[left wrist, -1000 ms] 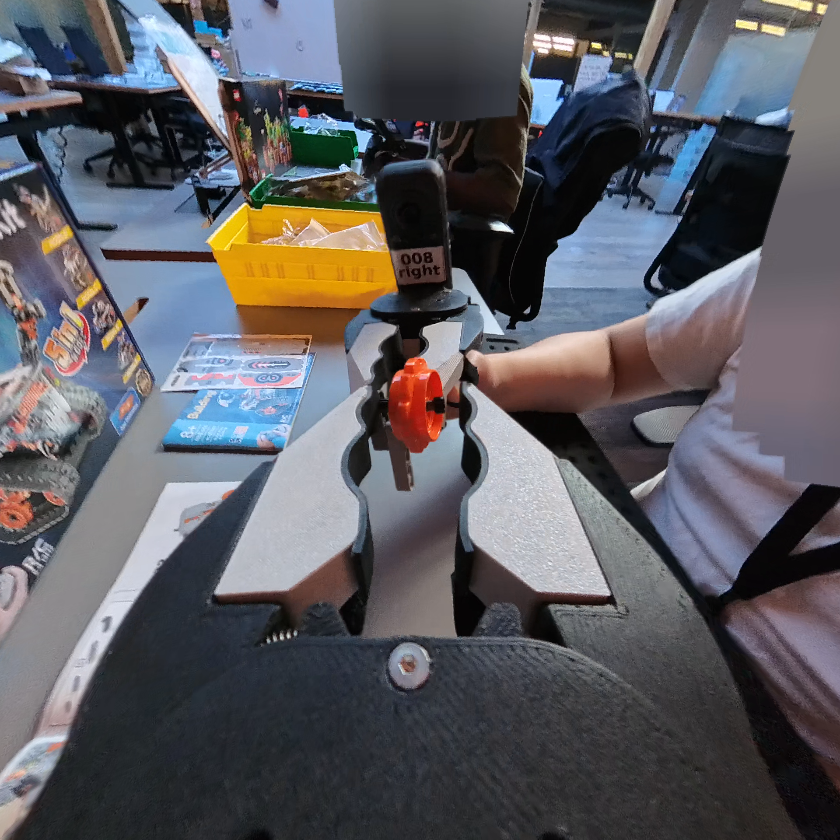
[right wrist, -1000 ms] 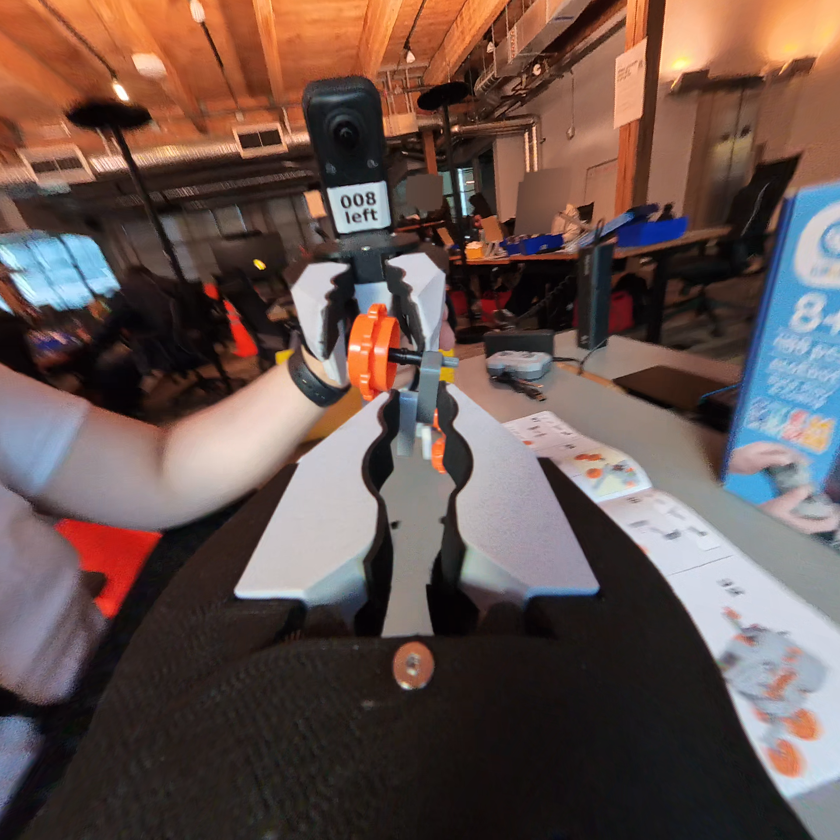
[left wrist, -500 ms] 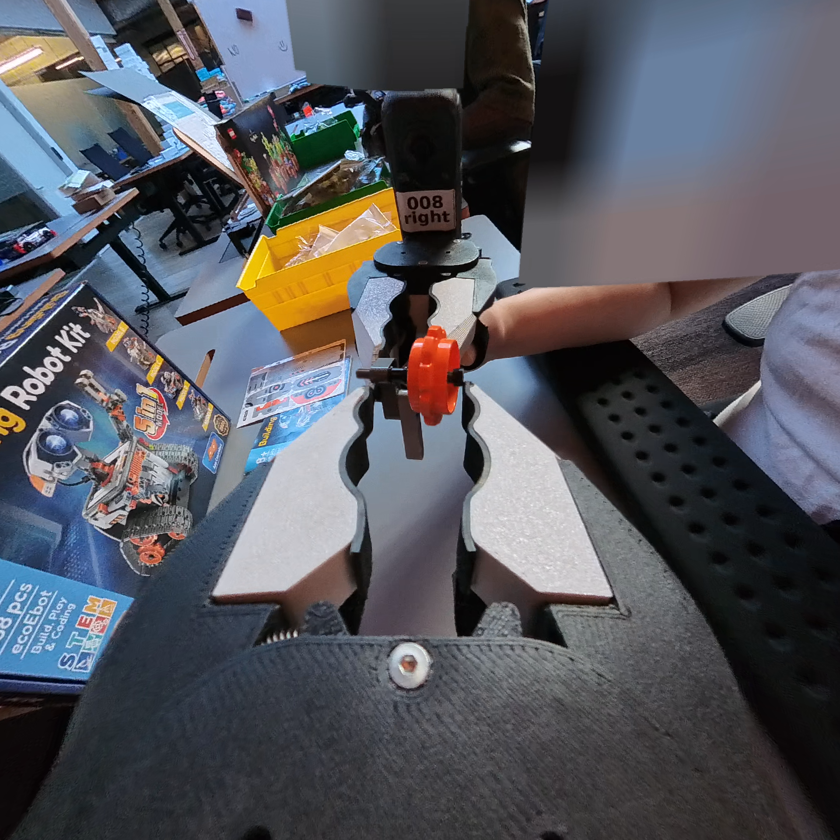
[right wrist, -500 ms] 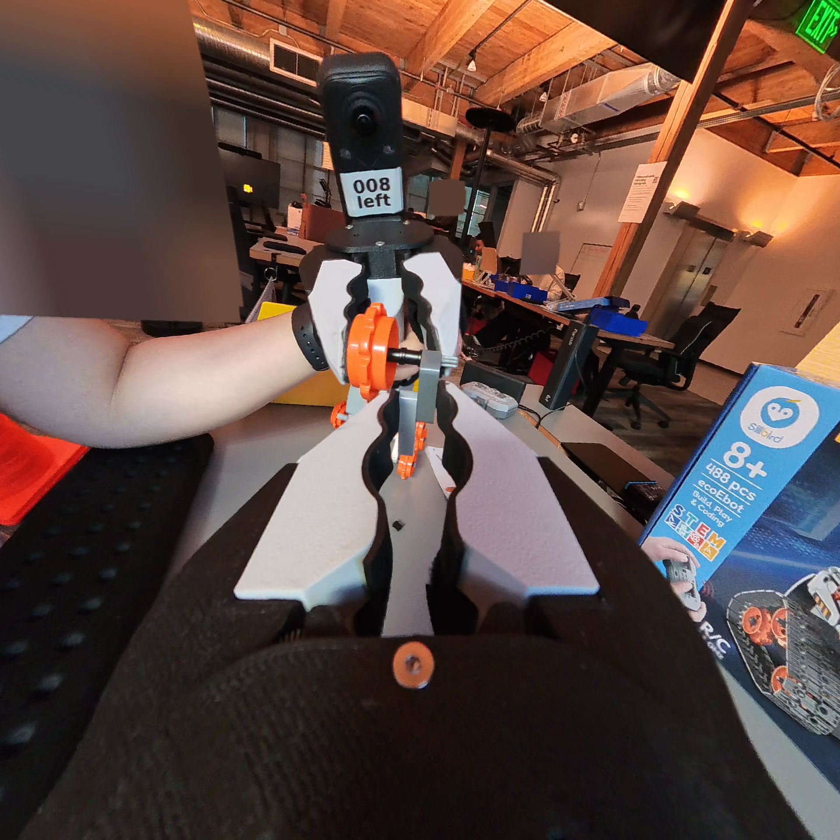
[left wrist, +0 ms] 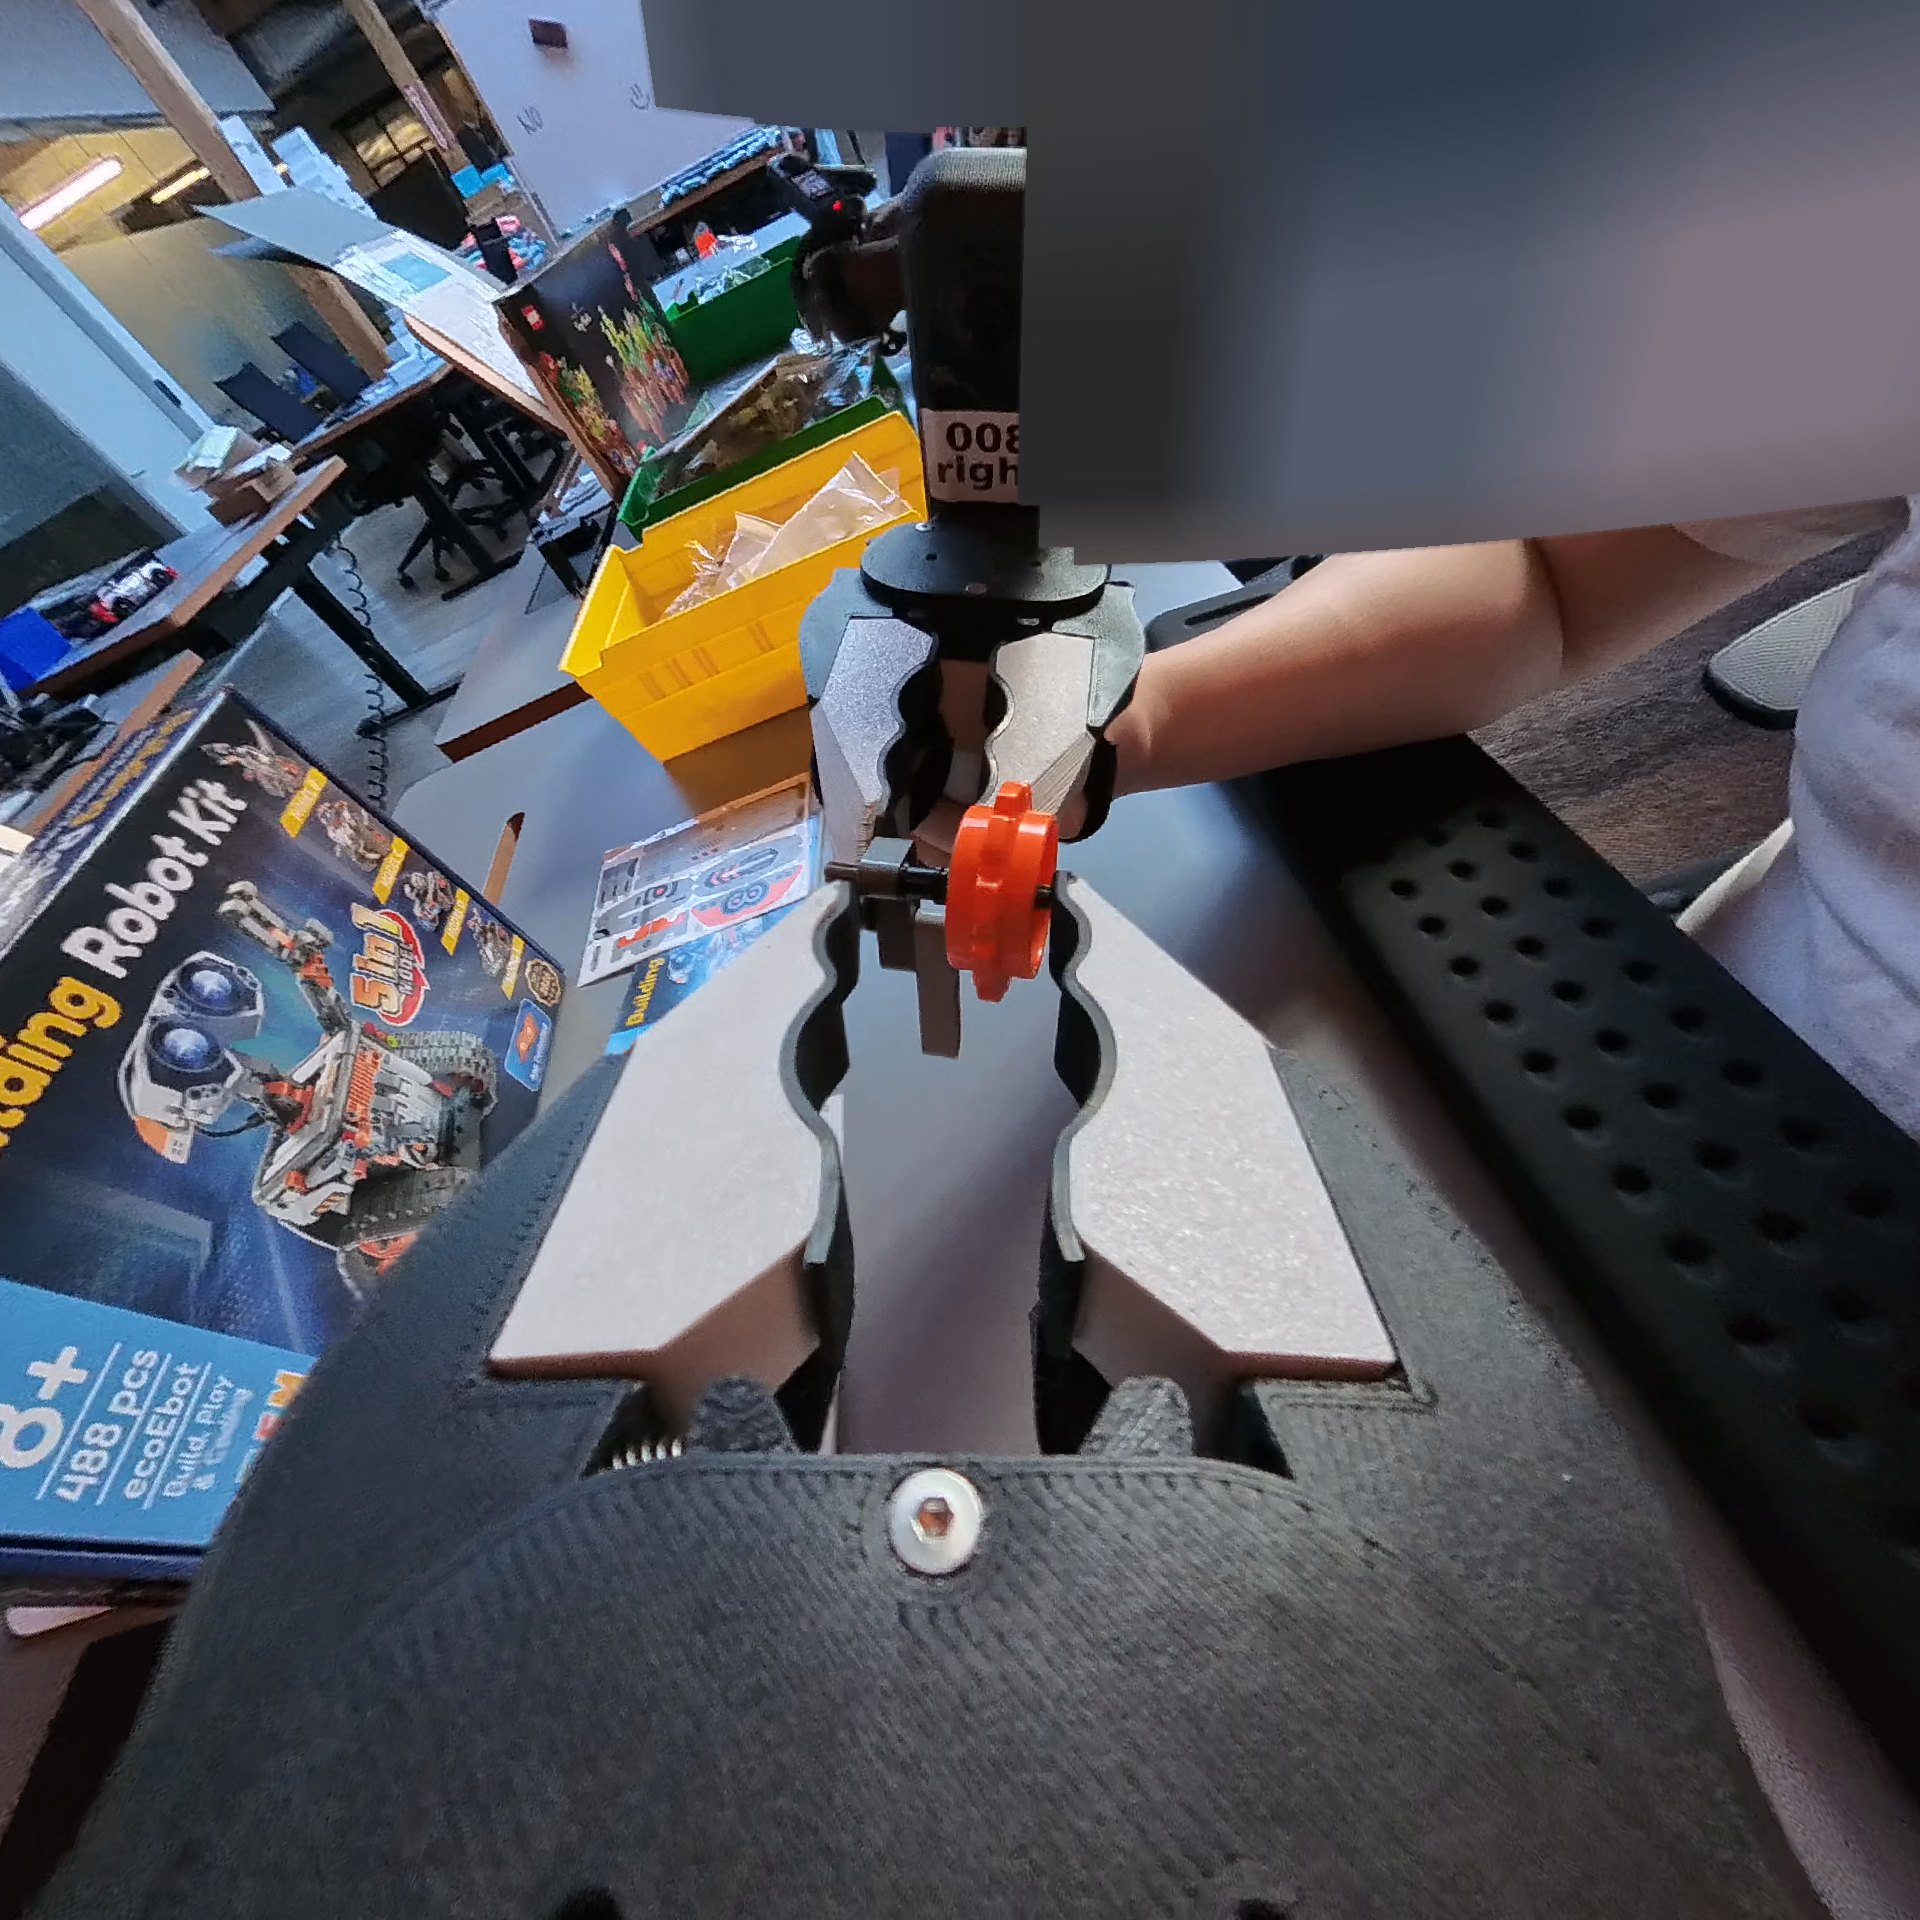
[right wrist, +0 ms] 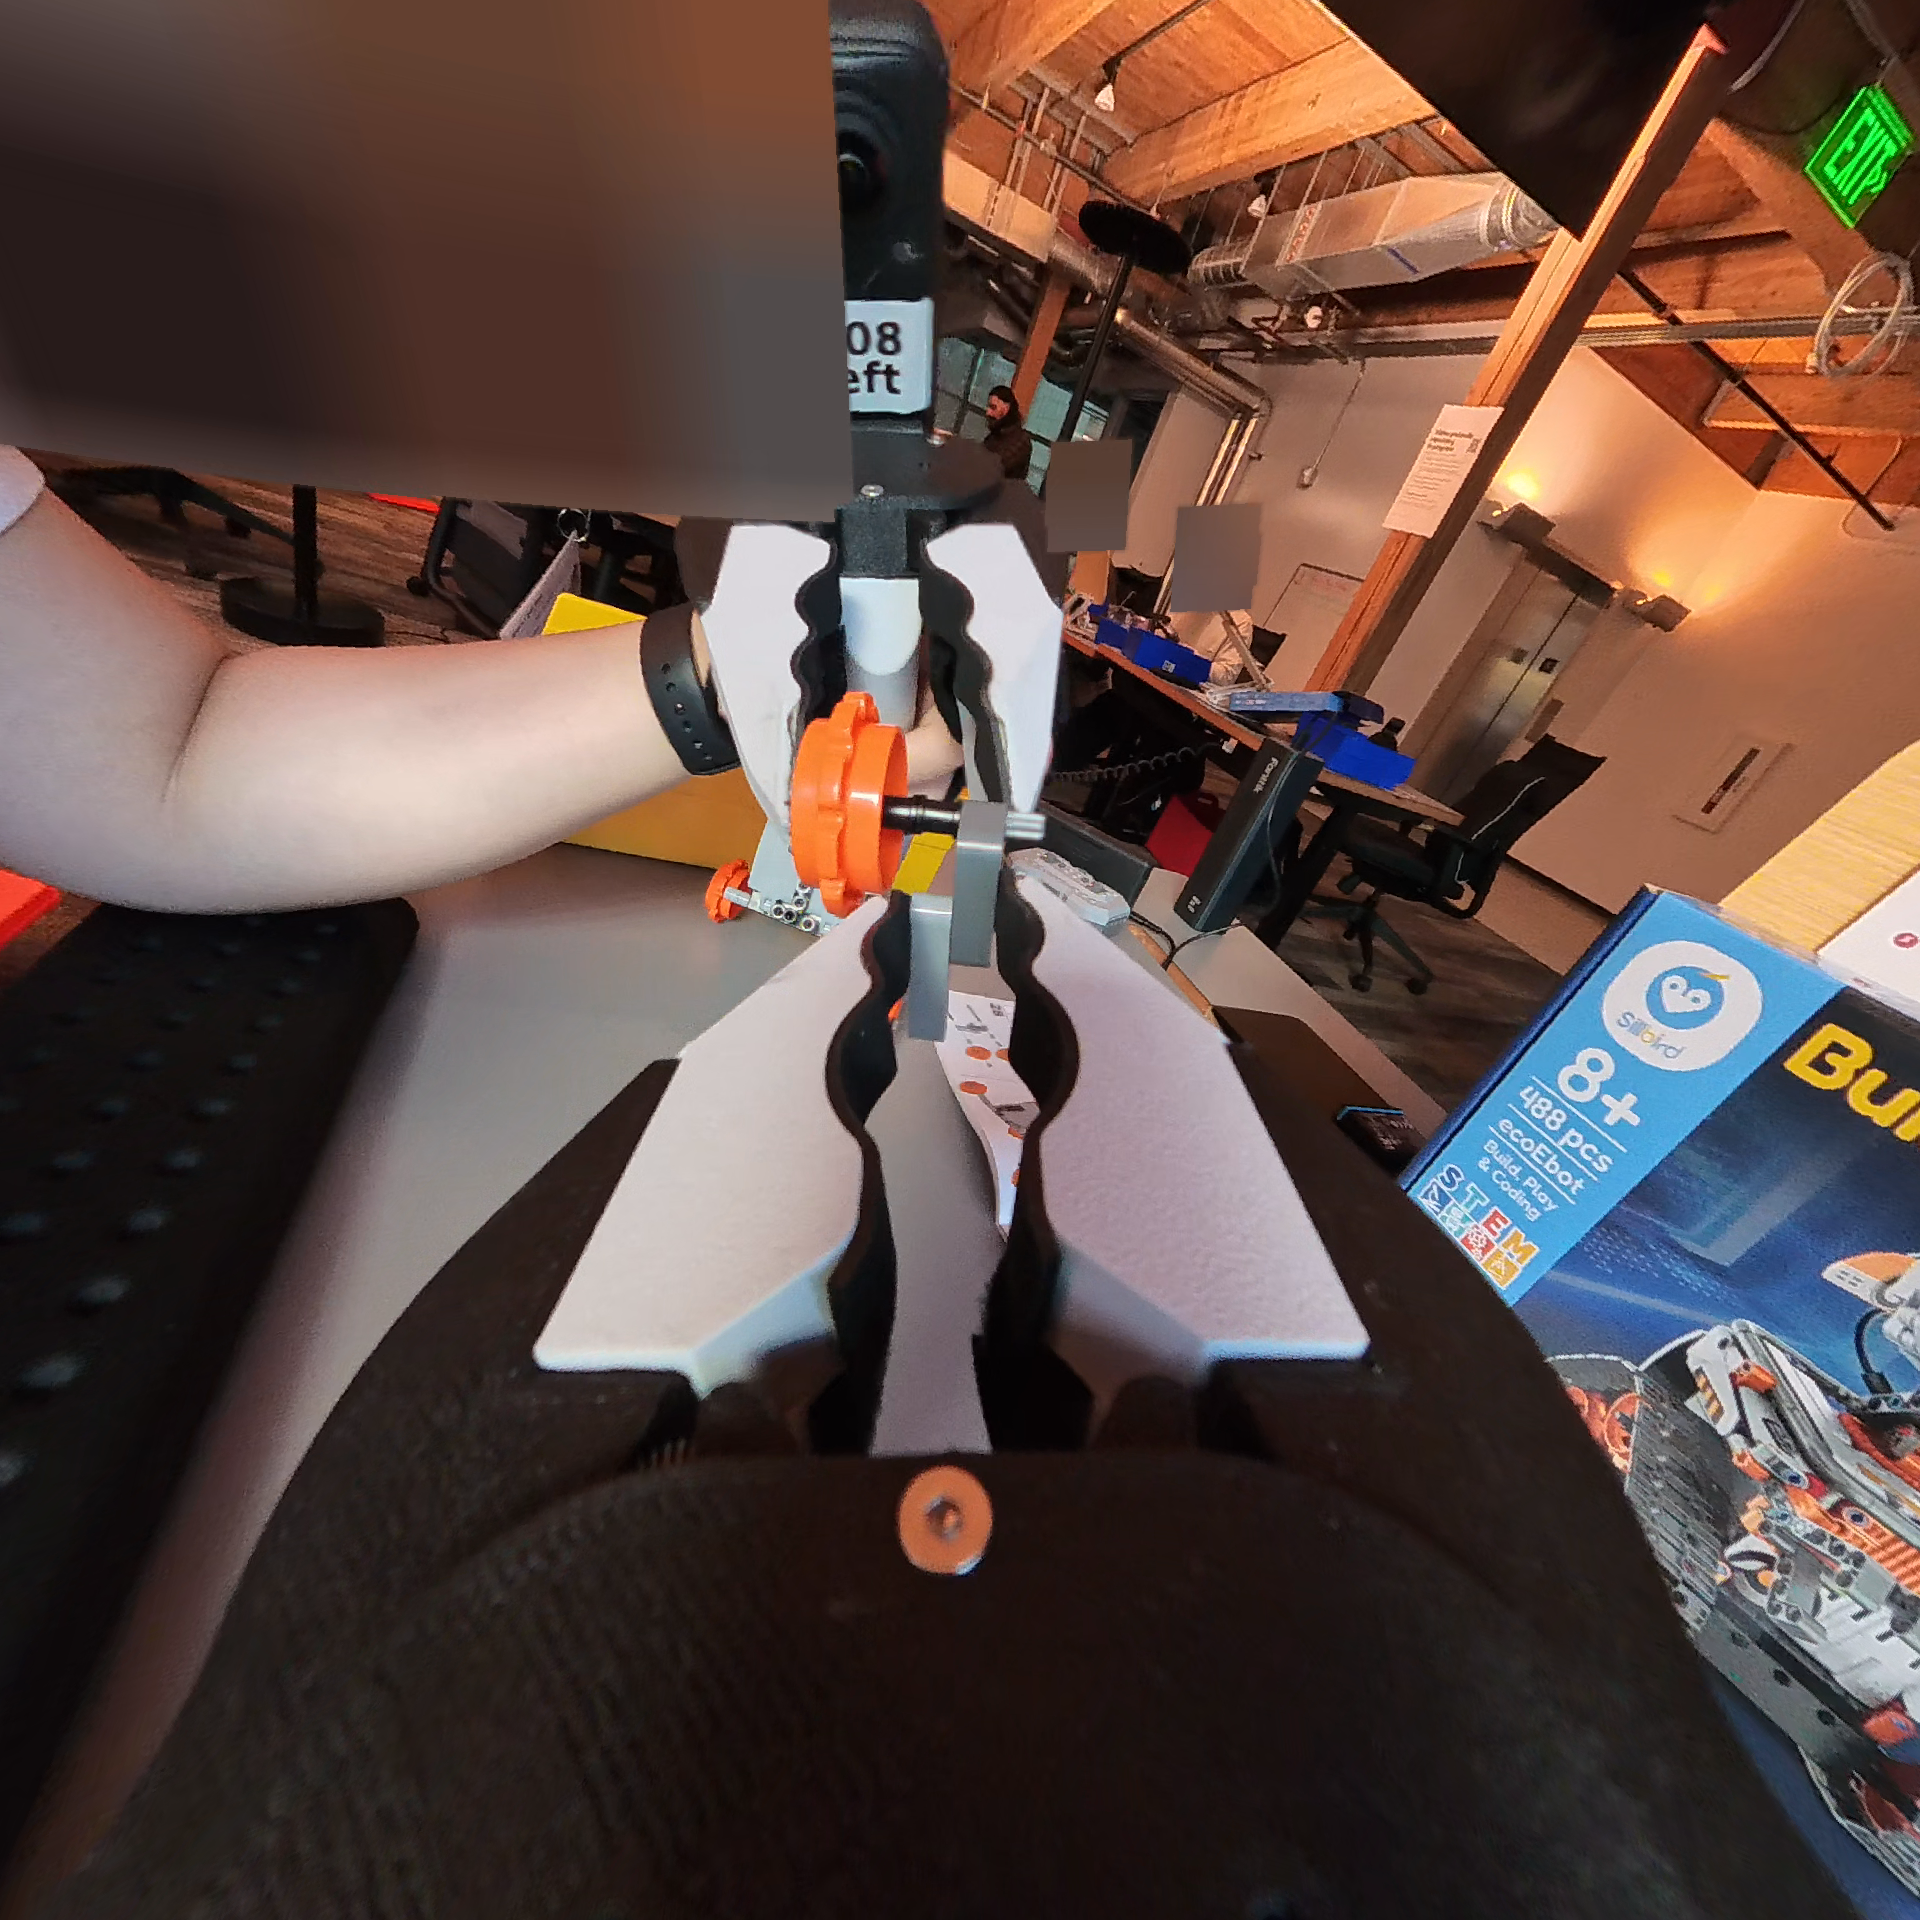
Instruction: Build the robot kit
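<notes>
The left hand-held gripper (left wrist: 948, 904) has its grey fingers spread part way, and their tips press on the two ends of a short black axle (left wrist: 902, 883) that carries an orange toothed plastic wheel (left wrist: 1000, 891). The assembly is held in the air above the grey worktop (left wrist: 1174, 862), between the two grippers, which point at each other.

The right hand-held gripper (right wrist: 951, 914) is nearly closed, and it pinches a pair of flat grey plastic beams (right wrist: 951, 914) through which the same axle runs. In the left wrist view these beams (left wrist: 920, 961) hang down behind the wheel, and whether the far gripper's tips touch them cannot be told there.

Only the left wrist view shows a yellow plastic bin (left wrist: 727, 634) holding clear bags, a green bin (left wrist: 743, 312) behind it, and printed leaflets (left wrist: 707, 899) lying flat on the worktop.

Only the right wrist view shows a small grey and orange part-built brick model (right wrist: 764, 894) on the worktop beneath the wheel (right wrist: 847, 805), and a black band (right wrist: 681, 691) on the person's wrist.

A blue robot-kit box appears in both views (left wrist: 239, 1039) (right wrist: 1704, 1195).
</notes>
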The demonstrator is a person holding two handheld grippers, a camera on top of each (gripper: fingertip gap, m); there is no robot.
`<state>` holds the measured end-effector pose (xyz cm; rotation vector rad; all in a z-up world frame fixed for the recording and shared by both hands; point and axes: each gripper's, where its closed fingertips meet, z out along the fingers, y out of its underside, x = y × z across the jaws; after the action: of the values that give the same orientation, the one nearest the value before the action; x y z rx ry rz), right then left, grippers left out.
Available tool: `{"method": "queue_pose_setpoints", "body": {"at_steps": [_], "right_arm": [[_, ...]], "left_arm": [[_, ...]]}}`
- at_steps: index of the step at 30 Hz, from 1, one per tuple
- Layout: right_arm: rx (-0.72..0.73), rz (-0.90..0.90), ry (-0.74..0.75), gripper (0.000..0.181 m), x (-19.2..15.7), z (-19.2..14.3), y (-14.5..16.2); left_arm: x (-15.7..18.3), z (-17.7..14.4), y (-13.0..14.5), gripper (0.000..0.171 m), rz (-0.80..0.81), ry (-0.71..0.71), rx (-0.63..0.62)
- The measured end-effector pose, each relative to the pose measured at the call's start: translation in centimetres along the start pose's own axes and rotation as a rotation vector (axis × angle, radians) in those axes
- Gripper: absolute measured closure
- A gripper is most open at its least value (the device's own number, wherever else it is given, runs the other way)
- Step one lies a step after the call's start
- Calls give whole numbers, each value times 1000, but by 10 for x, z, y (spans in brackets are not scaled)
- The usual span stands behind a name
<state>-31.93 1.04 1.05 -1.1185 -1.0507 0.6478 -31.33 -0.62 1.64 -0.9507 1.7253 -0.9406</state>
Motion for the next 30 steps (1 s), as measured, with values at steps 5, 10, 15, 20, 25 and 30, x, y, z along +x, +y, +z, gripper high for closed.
{"method": "queue_pose_setpoints", "body": {"at_steps": [5, 10, 15, 20, 25, 30], "right_arm": [[-54, 67, 8, 165, 6, 3, 15], [-37, 251, 43, 165, 40, -18, 31], [-61, 289, 273, 165, 106, -102, 30], [-232, 234, 463, 165, 135, -177, 69], [-225, 255, 524, 165, 145, -206, 69], [-324, 50, 712, 165, 115, -259, -9]], "left_arm": [[-8, 1, 14, 137, -21, -30, -54], [-23, 4, 21, 128, -106, -81, -57], [-27, 5, 32, 129, -187, -75, -94], [-8, 36, 55, 133, -234, 27, -214], [14, 99, 70, 139, -304, 100, -277], [45, 167, 74, 140, -426, 158, -261]]}}
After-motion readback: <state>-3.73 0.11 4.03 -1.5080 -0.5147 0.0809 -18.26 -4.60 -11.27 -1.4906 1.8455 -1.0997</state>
